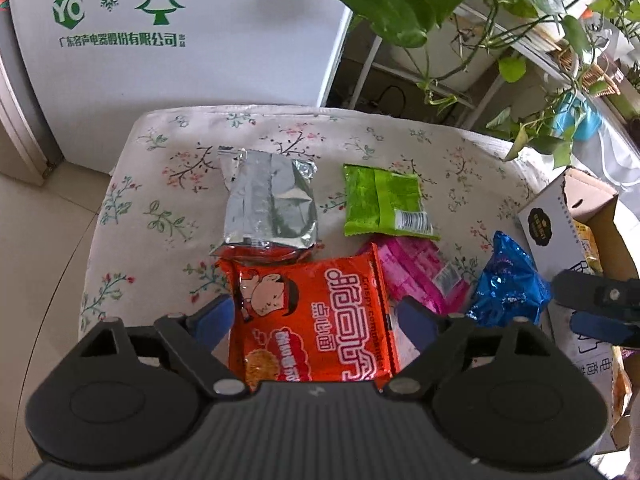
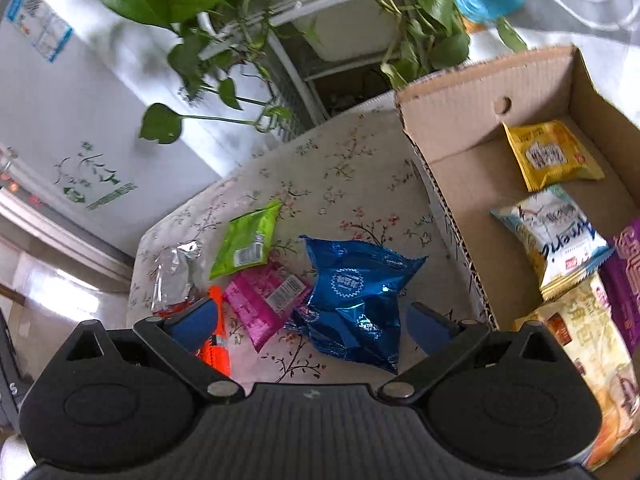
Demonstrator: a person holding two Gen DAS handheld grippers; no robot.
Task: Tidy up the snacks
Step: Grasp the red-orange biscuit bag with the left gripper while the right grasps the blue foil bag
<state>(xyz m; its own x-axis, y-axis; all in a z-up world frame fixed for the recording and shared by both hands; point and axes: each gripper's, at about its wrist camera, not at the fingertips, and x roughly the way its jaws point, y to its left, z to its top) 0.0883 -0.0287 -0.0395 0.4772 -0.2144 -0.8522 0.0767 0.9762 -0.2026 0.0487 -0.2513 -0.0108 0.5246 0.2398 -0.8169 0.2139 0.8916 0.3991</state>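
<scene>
Snack packets lie on a floral-covered table. An orange noodle packet lies between the open fingers of my left gripper. Behind it lie a silver packet, a green packet, a pink packet and a blue foil packet. My right gripper is open above the blue foil packet, with the pink packet and the green packet beyond. A cardboard box on the right holds several packets, a yellow one among them.
A white appliance with green tree prints stands behind the table. Leafy plants on a white rack hang over the table's far right. The box sits at the table's right edge, with the right gripper's fingers beside it.
</scene>
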